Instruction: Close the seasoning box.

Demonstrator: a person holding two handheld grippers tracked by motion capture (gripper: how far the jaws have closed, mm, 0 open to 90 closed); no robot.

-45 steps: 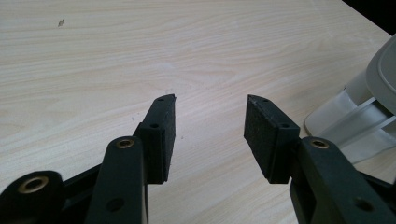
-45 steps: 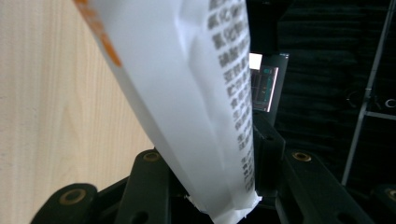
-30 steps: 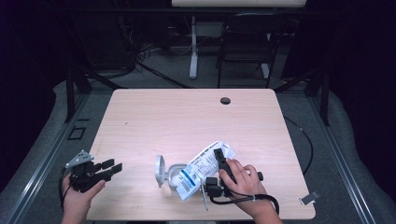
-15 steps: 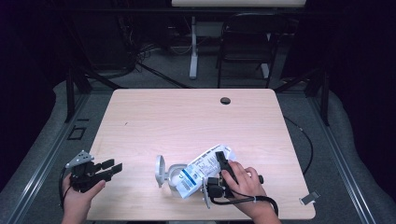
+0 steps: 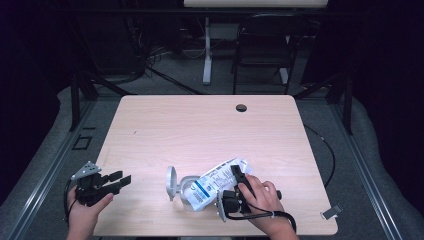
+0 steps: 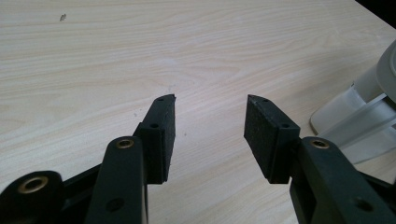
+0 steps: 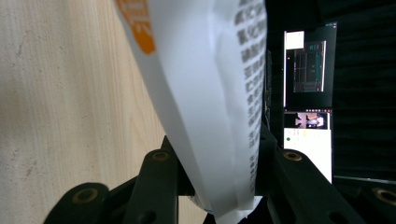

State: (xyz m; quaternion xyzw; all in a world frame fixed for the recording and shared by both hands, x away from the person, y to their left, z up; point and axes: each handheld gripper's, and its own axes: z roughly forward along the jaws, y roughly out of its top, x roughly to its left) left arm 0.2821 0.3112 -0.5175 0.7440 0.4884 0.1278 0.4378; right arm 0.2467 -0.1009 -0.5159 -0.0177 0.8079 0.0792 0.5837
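Right gripper point(image 5: 235, 186) at near edge of table point(image 5: 200, 125), right of centre, jaws just been closing, now clamped on white printed pouch point(image 5: 215, 182), pads pressing both faces in right gripper view point(image 7: 210, 116). Pouch lying slanted on the table, lower end tucked into clear plastic container point(image 5: 187, 187) with round lid point(image 5: 171, 182) standing open at its left. Left gripper point(image 5: 112, 181) at near left corner, well apart from the pouch, jaws spread wide over bare wood, nothing between point(image 6: 210, 128). Container edge at right in left gripper view point(image 6: 359, 116). Small dark hole point(image 5: 241, 107) near far edge of table.
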